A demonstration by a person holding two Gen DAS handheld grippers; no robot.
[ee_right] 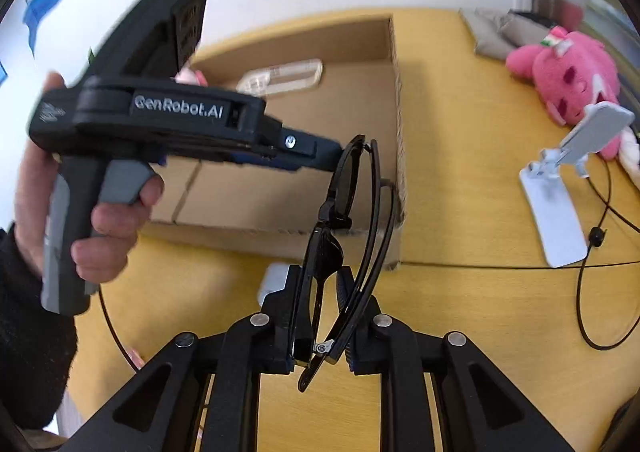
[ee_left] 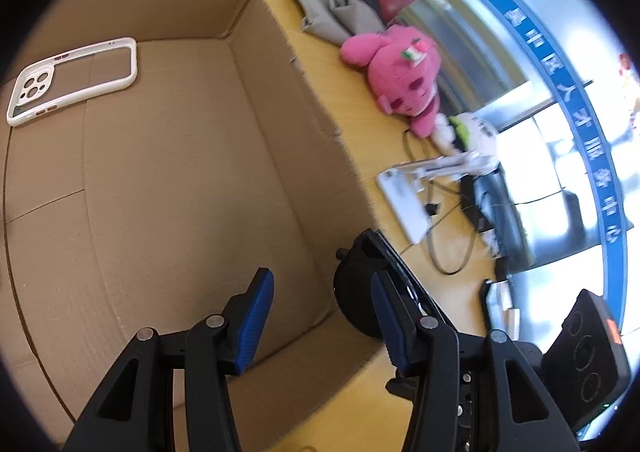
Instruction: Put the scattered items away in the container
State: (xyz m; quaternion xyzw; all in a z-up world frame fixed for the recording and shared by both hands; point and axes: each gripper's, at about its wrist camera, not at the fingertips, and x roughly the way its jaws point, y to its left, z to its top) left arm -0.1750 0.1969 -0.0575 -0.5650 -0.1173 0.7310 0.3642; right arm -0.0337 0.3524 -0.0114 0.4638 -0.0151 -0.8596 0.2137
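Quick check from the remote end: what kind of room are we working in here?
Probably an office or service-centre desk: a wooden desk, glass partitions with a blue banner, and a white phone stand with cables.

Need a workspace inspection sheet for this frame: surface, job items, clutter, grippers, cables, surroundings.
Surface: yellow wooden table, in use.
Job's things: open cardboard box on the table; white phone case lies flat inside it; black sunglasses, folded, held above the table in front of the box.
Clutter: pink plush toy, grey bag, white phone stand, all outside the box.
Grippers: right gripper clamped on the sunglasses; left gripper open, nothing between its pads, one tip near the glasses' upper lens.
Cables: black cable loops across the table by the stand.
Surroundings: white wall, glass partition with a blue band.
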